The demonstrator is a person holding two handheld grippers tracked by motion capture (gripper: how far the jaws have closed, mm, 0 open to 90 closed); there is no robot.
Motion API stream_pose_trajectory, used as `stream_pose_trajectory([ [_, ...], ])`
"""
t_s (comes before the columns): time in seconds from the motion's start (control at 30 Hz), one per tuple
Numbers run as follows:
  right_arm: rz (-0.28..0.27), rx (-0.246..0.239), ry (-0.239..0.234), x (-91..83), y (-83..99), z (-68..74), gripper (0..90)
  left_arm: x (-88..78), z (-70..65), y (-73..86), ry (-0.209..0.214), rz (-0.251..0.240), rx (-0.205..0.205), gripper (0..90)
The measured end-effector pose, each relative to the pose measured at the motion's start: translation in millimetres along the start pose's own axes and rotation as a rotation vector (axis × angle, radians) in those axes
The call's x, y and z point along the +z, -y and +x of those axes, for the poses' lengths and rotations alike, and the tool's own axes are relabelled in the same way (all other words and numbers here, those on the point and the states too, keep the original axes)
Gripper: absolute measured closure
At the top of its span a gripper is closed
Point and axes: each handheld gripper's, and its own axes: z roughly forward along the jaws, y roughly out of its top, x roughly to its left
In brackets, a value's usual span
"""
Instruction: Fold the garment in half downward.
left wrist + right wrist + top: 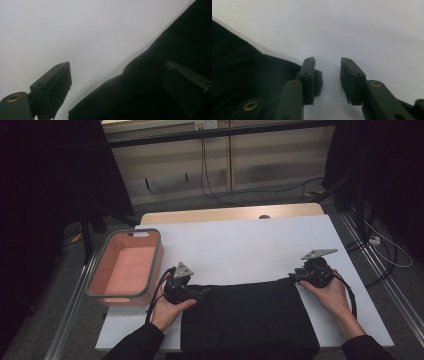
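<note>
A black cloth [250,315] lies flat on the white table cover [240,245], at the near edge. My left gripper [201,293] rests at the cloth's far left corner. In the left gripper view its jaws stand wide apart [120,85], one over bare white, the other over the cloth [150,75]. My right gripper [294,277] is at the cloth's far right corner. In the right gripper view it [328,75] is open with a narrow gap of white table between the jaws, and the cloth's corner [242,70] lies against the left jaw, a small fold poking past it.
A pink basket [125,267] with a grey rim stands at the table's left side, beside my left hand. The wooden table edge [230,214] shows beyond the white cover. Metal rails run along both table sides, and cables [385,251] lie on the floor at the right.
</note>
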Motion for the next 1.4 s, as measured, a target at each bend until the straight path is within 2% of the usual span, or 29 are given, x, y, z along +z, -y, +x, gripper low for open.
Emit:
stream_pose_trajectory([
  [0.1,0.016,-0.004,0.009,-2.2,-0.4,2.2,63.5,-0.6,0.9,0.2,-0.006,-0.004,-0.002,9.2],
  [0.3,0.006,0.035,-0.030,-5.7,0.6,-2.4,61.7,-0.3,1.8,0.1,0.000,-0.004,-0.009,10.1],
  [0.4,0.016,0.025,-0.024,-5.6,0.9,-0.5,62.1,-0.7,2.3,0.2,0.000,-0.002,-0.013,9.6],
  [0.53,0.015,0.016,-0.051,-2.6,0.6,2.2,62.4,-0.9,2.6,0.5,0.005,-0.006,-0.026,9.4],
  [0.67,0.037,-0.004,-0.072,-1.5,-0.5,6.9,55.8,-2.0,3.3,0.5,0.013,-0.001,-0.050,9.7],
  [0.73,0.043,0.002,-0.077,-1.6,-0.8,6.9,57.0,-2.6,3.8,0.5,0.009,-0.002,-0.046,9.8],
  [0.8,0.048,-0.016,-0.078,-2.2,-0.8,9.0,59.4,-2.8,3.6,0.7,0.010,-0.001,-0.050,9.8],
  [0.9,0.064,-0.032,-0.093,-3.6,-0.7,12.2,67.0,-3.1,3.9,0.8,0.011,-0.002,-0.049,9.8],
  [0.97,0.070,-0.047,-0.102,-4.1,-0.7,13.8,70.6,-3.5,5.0,0.8,0.025,-0.004,-0.063,9.8],
  [1.13,0.083,-0.031,-0.118,-4.6,-0.8,14.0,74.4,-4.5,6.8,1.0,0.021,-0.009,-0.067,10.1],
  [1.23,0.092,-0.031,-0.150,-5.0,-0.6,15.6,83.9,-3.4,6.1,1.2,0.022,-0.003,-0.069,10.1],
  [1.4,0.089,-0.029,-0.133,-6.0,-0.8,18.7,86.6,-2.7,6.0,1.5,0.013,0.000,-0.060,10.0],
])
